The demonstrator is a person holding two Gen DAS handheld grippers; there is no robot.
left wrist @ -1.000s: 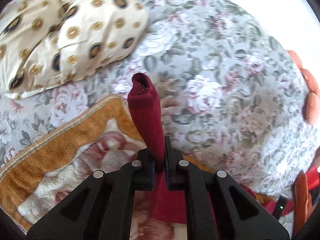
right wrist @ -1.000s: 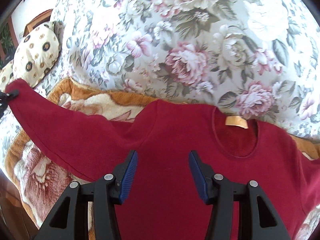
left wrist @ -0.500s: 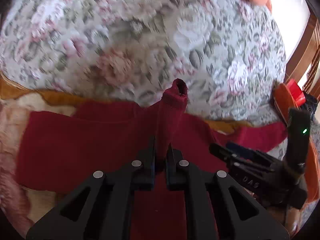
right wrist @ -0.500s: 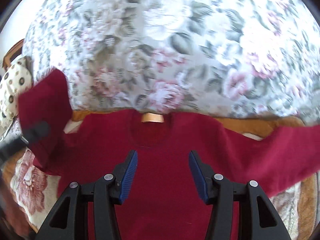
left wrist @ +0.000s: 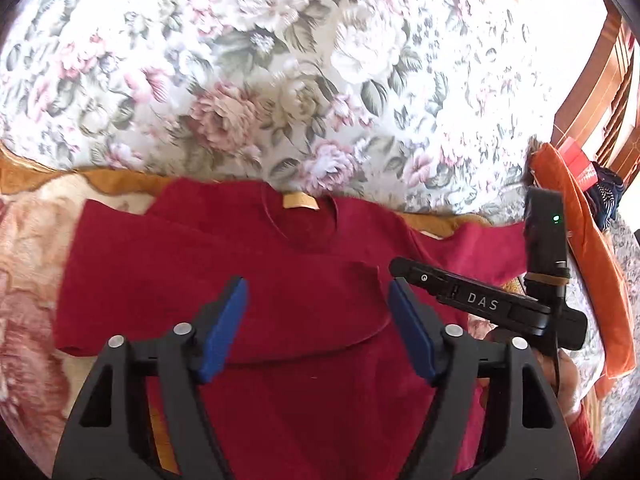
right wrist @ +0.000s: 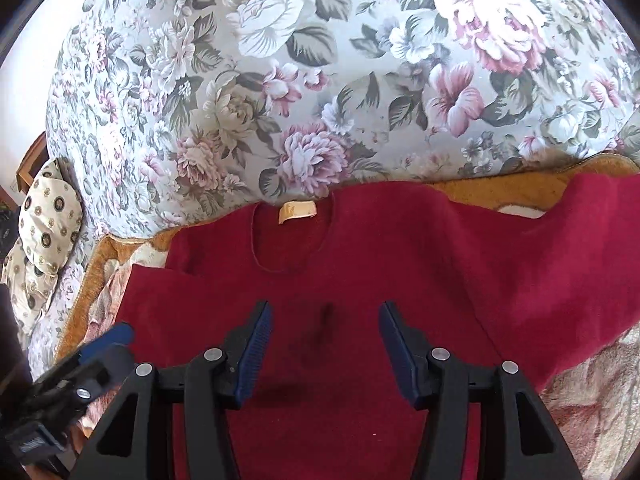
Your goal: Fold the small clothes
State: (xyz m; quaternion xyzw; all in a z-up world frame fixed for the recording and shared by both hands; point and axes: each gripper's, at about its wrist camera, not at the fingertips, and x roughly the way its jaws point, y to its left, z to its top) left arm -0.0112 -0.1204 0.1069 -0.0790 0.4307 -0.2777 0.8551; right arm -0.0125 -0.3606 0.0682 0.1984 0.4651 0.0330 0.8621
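Since the red sweater point(right wrist: 360, 280) lying flat on the blanket point(right wrist: 580, 392) looks soft and limp, pinch its outstretched sleeve point(right wrist: 592, 240); both grippers' jaws are opening, nothing between them.

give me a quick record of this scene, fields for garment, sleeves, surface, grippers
garment: red sweater, spread flat, neck label showing
left sleeve: folded in across the chest
right sleeve: laid out to the side
surface: plush blanket on a floral cover
left gripper: jaws opening, nothing held
right gripper: jaws opening, nothing held
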